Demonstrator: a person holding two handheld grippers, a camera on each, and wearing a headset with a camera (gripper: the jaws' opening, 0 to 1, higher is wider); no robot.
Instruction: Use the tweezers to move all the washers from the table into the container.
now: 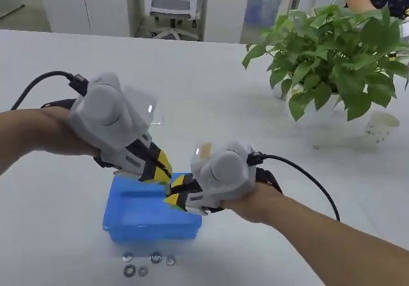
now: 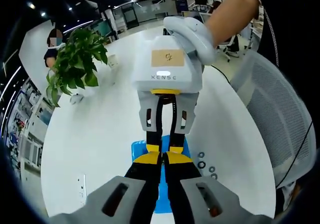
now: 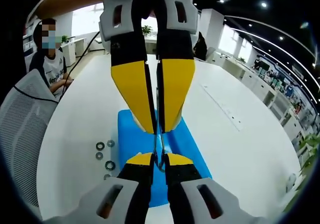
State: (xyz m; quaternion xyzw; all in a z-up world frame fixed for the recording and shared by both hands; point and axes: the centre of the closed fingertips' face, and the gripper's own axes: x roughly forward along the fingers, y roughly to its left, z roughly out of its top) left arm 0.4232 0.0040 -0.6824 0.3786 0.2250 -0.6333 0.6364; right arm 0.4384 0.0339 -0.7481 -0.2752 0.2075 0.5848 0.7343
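Head view: blue container, washers outside.

"XENSE" on the white housing of the right claw, below a tan sticker with illegible scrawl

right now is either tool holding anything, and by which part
A thin metal strip, likely the tweezers, sits pinched between the shut jaws of both the right tool and left tool; which end each grips cannot be told.
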